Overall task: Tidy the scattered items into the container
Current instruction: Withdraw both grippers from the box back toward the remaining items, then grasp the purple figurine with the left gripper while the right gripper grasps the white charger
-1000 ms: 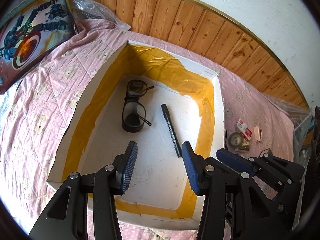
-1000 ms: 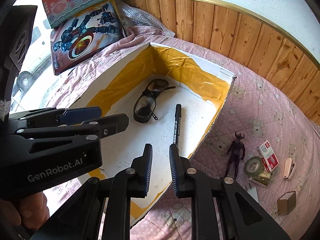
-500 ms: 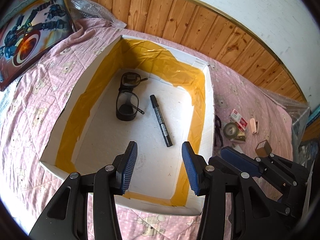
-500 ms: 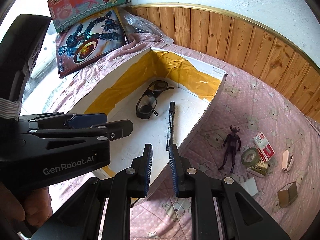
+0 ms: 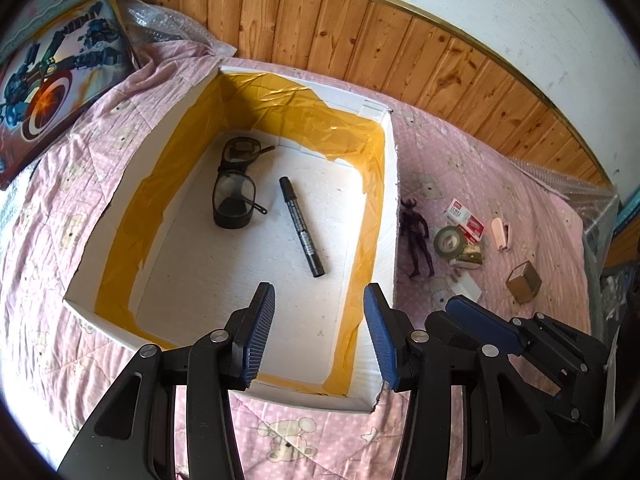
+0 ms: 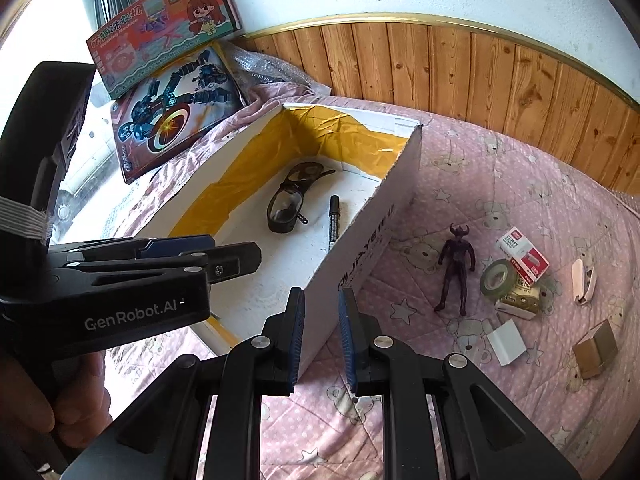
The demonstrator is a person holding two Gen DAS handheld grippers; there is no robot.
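- The left gripper [image 5: 319, 334] is wide open and holds nothing.
- The right gripper [image 6: 322, 338] is open a little, empty too.
- Glasses [image 5: 234, 188] and a pen [image 5: 301, 226] lie in the box [image 5: 390, 216].

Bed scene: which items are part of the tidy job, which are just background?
Job:
white box
goggles, marker, both already in the box
figurine, tape roll, staple box, brown cube, still on the quilt

Background:
toy boxes
bubble wrap
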